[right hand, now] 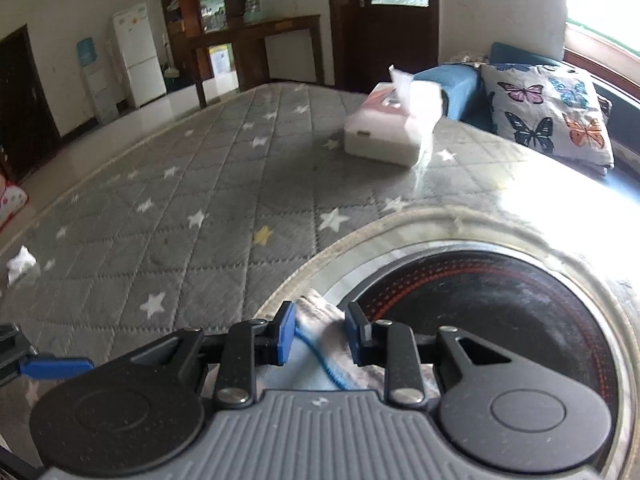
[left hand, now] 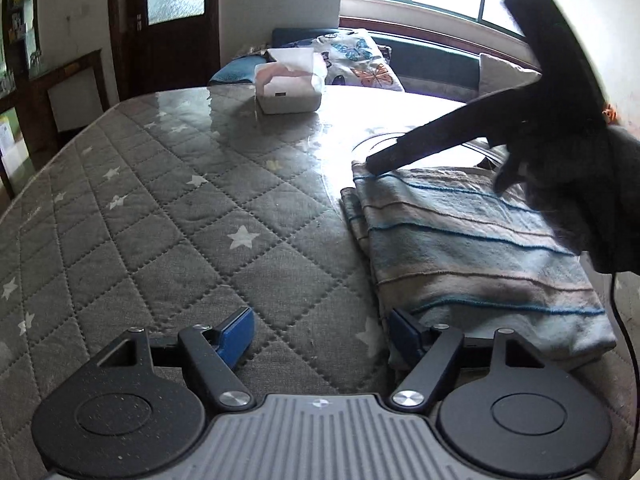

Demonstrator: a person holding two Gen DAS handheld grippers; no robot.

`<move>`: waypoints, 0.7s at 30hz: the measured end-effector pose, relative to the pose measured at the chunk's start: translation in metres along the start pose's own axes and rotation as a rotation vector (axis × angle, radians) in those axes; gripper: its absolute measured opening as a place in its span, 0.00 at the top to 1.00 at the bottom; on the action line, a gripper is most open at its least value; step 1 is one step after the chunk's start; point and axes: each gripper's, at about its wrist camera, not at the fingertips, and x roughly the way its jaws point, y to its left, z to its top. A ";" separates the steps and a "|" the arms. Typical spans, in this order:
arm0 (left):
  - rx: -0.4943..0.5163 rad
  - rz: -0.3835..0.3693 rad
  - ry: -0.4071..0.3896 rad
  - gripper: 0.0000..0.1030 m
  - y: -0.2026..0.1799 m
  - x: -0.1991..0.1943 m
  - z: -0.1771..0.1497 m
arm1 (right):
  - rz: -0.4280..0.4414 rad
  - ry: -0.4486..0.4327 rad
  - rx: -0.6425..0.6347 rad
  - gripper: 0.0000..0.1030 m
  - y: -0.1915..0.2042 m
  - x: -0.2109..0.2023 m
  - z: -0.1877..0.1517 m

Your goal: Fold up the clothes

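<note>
A folded striped cloth [left hand: 472, 248], in pale blue and beige bands edged with thin dark-blue lines, lies on a grey quilted table cover [left hand: 180, 216] sewn with white stars. It sits at the right side of the table, beside a round dark hotplate [right hand: 500, 312] set into the surface. The cloth's long axis runs from the near edge away toward the window, its stripes crossing it from side to side, and the folded layers show along its left edge.

The left gripper [left hand: 324, 332] angles down at the table, its blue pads set wide apart; the right-hand pad sits just at the cloth's near left corner, the other over bare cover, with nothing pressed between them. The right gripper [left hand: 374, 166] reaches in from the upper right, tilted down onto the cloth's far left corner. From its own camera, its jaws stand narrow, clamped on a bunched fold of the cloth. A white tissue box [left hand: 290, 88] stands well apart at the table's far side.
</note>
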 end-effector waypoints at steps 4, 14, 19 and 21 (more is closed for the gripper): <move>-0.013 0.008 -0.023 0.25 0.004 -0.003 0.011 | -0.026 -0.007 -0.027 0.75 -0.007 -0.028 -0.001; 0.002 -0.024 -0.057 0.26 -0.009 0.014 0.047 | -0.069 0.031 -0.012 0.75 -0.025 -0.058 -0.039; 0.049 -0.029 -0.021 0.28 -0.020 0.034 0.053 | -0.068 0.022 0.029 0.75 -0.035 -0.049 -0.042; 0.062 -0.029 -0.011 0.29 -0.022 0.038 0.053 | -0.074 0.010 0.027 0.75 -0.037 -0.046 -0.040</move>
